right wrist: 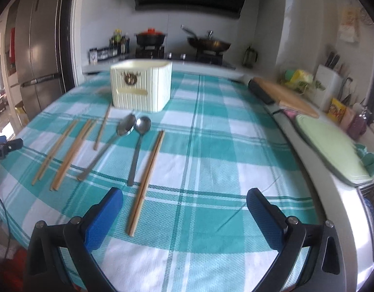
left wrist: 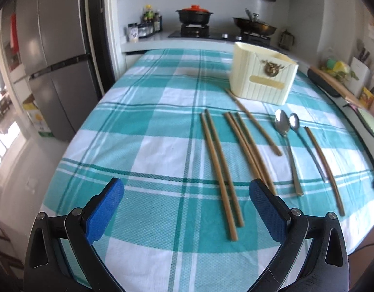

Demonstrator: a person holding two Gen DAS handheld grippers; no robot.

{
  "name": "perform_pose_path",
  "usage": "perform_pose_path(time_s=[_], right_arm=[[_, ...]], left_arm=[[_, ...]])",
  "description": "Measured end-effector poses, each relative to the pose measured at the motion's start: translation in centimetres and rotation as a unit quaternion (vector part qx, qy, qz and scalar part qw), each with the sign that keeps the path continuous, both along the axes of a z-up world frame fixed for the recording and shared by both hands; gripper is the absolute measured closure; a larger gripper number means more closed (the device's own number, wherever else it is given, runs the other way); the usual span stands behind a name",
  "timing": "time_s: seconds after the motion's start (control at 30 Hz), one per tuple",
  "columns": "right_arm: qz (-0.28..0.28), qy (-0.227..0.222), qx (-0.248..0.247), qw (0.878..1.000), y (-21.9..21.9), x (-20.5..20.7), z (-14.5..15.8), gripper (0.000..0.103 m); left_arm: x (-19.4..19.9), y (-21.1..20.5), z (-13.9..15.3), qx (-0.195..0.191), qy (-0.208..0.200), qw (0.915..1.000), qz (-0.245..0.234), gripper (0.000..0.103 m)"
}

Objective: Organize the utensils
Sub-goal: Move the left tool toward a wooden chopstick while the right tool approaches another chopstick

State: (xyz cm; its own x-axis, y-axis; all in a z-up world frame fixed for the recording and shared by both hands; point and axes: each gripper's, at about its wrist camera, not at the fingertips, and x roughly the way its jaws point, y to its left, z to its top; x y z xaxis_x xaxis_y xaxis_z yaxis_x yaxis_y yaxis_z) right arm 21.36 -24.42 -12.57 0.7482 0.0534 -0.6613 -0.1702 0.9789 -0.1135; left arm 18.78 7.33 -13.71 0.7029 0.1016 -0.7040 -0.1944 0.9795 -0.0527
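Observation:
A cream utensil holder (left wrist: 262, 77) stands at the far side of a table with a teal checked cloth (left wrist: 150, 126); it also shows in the right wrist view (right wrist: 140, 87). In front of it lie several wooden chopsticks (left wrist: 221, 170) and two metal spoons (left wrist: 288, 146), all flat on the cloth. In the right wrist view a chopstick pair (right wrist: 148, 180) lies just ahead, the spoons (right wrist: 135, 141) left of it. My left gripper (left wrist: 187, 202) is open and empty above the near cloth, left of the chopsticks. My right gripper (right wrist: 184, 209) is open and empty, right of the chopstick pair.
A stove with a black pot (left wrist: 194, 15) and a wok (left wrist: 255, 25) is behind the table. A fridge (left wrist: 55, 60) stands at the left. On the right counter lie a wooden board (right wrist: 284, 95), a green cutting board (right wrist: 333, 148) and a knife block (right wrist: 329, 82).

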Motion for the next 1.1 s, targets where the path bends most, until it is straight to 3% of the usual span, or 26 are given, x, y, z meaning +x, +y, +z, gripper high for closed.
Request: perform_pose_path(time_s=[0.2,0.47,0.67,0.8,1.0,1.1], right_arm=[[0.001,0.086,0.019,0.996,0.8,5.6,-4.3,0.0],[0.002,0.139,0.007,0.99,1.8,9.0,-7.3,0.0],[-0.008,0.143,0.013,0.99,1.4,9.5,-7.2,0.0],[-0.002,0.15,-0.01,0.989,1.8,10.1,-7.5,0.0],[-0.006,0.139,-0.029,0.99,2.1,10.3,-7.3,0.0],[-0.008,0.139,-0.024,0.99,1.9,10.4,-7.4,0.0]], left_arm=[[0.2,0.8,-1.1,0.003,0.015,0.9998,0.011,0.0],[0.8,1.6,-1.8,0.007,0.025,0.9994,0.022,0.0],[1.5,1.8,-2.3,0.008,0.033,0.9992,0.02,0.0],[2.7,1.8,-2.7,0.007,0.043,0.9989,0.016,0.0],[5.8,2.7,-3.3,-0.041,0.07,0.9965,0.017,0.0],[7.5,2.1,-3.6,-0.043,0.084,0.9956,0.006,0.0]])
